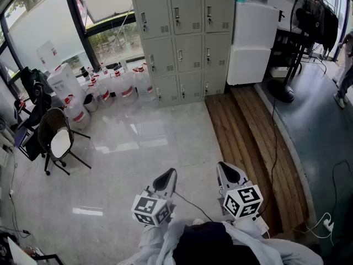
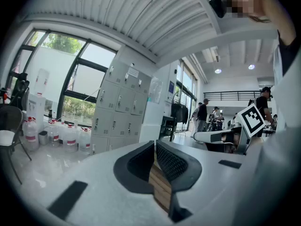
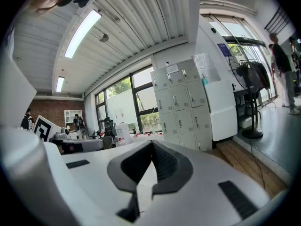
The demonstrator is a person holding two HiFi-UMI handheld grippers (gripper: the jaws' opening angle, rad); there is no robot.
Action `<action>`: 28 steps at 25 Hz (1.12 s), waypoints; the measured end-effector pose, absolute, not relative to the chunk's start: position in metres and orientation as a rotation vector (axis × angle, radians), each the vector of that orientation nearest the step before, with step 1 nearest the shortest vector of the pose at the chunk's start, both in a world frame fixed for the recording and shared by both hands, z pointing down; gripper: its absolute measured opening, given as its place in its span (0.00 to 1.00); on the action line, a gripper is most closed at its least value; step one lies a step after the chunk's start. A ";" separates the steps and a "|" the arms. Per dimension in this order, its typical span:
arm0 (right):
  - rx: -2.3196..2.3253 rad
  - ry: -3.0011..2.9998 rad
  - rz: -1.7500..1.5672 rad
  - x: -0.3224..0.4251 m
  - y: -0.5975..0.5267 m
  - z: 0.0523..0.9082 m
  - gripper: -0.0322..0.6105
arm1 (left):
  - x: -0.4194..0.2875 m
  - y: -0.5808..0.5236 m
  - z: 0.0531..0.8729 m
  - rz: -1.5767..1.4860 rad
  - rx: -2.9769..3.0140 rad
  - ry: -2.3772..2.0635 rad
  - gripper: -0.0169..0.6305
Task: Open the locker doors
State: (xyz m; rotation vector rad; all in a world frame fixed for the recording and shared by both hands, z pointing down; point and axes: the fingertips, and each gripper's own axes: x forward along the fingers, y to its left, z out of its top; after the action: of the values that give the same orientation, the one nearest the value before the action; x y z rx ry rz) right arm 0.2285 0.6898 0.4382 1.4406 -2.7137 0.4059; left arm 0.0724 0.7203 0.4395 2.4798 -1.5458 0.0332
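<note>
The grey lockers (image 1: 187,37) stand against the far wall, three columns wide, and every door I can see is closed. They also show in the left gripper view as lockers (image 2: 117,107) and in the right gripper view as lockers (image 3: 183,102), still far off. My left gripper (image 1: 167,175) and right gripper (image 1: 225,170) hover side by side low over the tiled floor, several steps from the lockers, both pointing toward them. The left gripper (image 2: 154,145) has its jaws together with nothing held. The right gripper (image 3: 152,144) is likewise shut and empty.
Several water jugs (image 1: 124,84) line the floor left of the lockers. A chair (image 1: 55,139) stands at left. A white cabinet (image 1: 251,43) and a fan (image 1: 311,21) are right of the lockers. A wooden step (image 1: 248,142) with a cable runs along the right. A person (image 1: 346,65) is at far right.
</note>
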 end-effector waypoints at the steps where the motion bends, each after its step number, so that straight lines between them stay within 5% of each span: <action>1: 1.443 -2.722 0.412 0.229 0.692 0.437 0.05 | 0.072 0.723 0.440 0.035 2.478 -1.547 0.05; 28: 1.495 -2.704 0.472 0.227 0.669 0.444 0.05 | 0.069 0.702 0.451 0.067 2.460 -1.517 0.05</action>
State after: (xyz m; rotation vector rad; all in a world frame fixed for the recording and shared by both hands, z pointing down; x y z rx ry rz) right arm 0.2272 0.6689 0.4441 1.4947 -2.7041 0.4720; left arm 0.0688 0.7024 0.4512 2.4601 -1.5174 0.0673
